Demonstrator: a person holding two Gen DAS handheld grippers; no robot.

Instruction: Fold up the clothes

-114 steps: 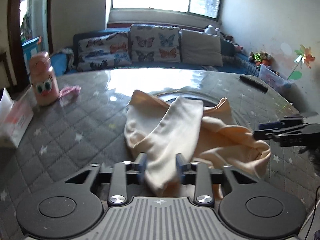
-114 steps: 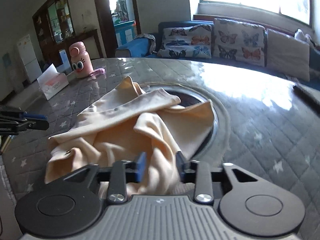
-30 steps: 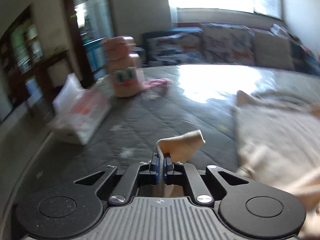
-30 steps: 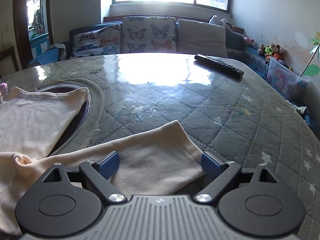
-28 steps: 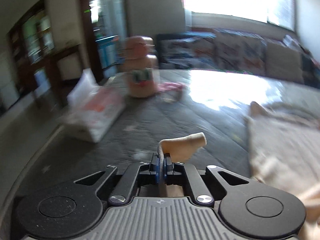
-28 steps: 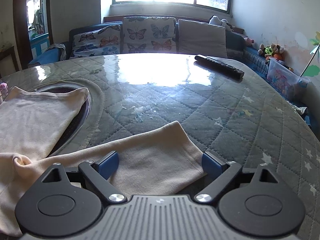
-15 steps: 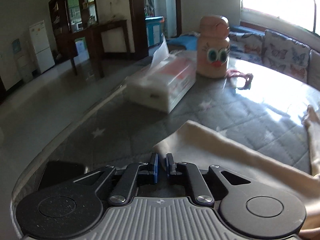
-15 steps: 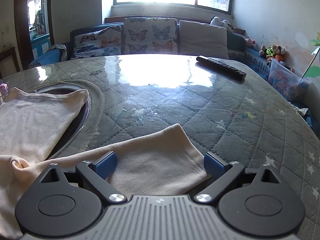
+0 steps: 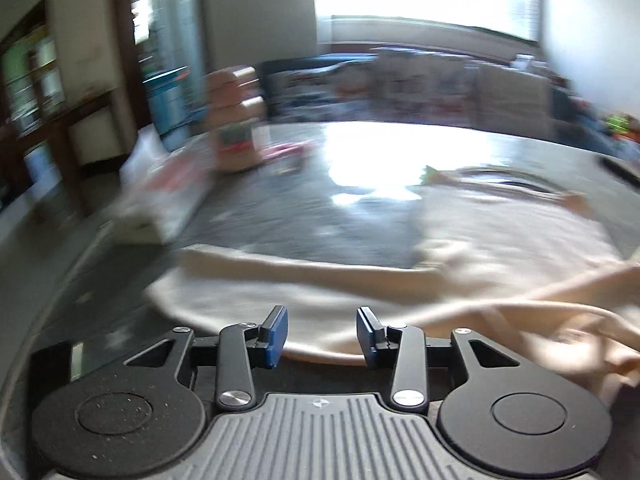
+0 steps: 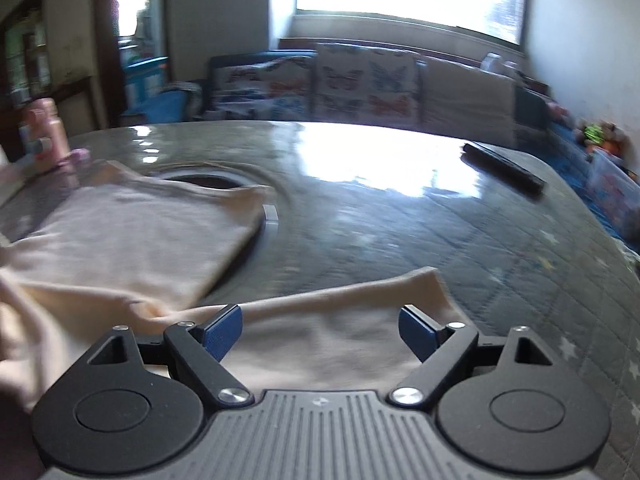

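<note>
- a pale peach cotton garment [image 10: 132,232] lies spread on the grey quilted star-print table [image 10: 460,232], one sleeve stretched flat, the middle rumpled.
- left gripper [image 9: 322,334] and right gripper [image 10: 320,332] both gape, holding nothing, above the cloth.

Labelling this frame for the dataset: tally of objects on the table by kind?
Cream garment: 1
Pink cartoon bottle: 1
Tissue box: 1
Black remote: 1
Small pink item by the bottle: 1, too blurred to identify
Total: 5
</note>
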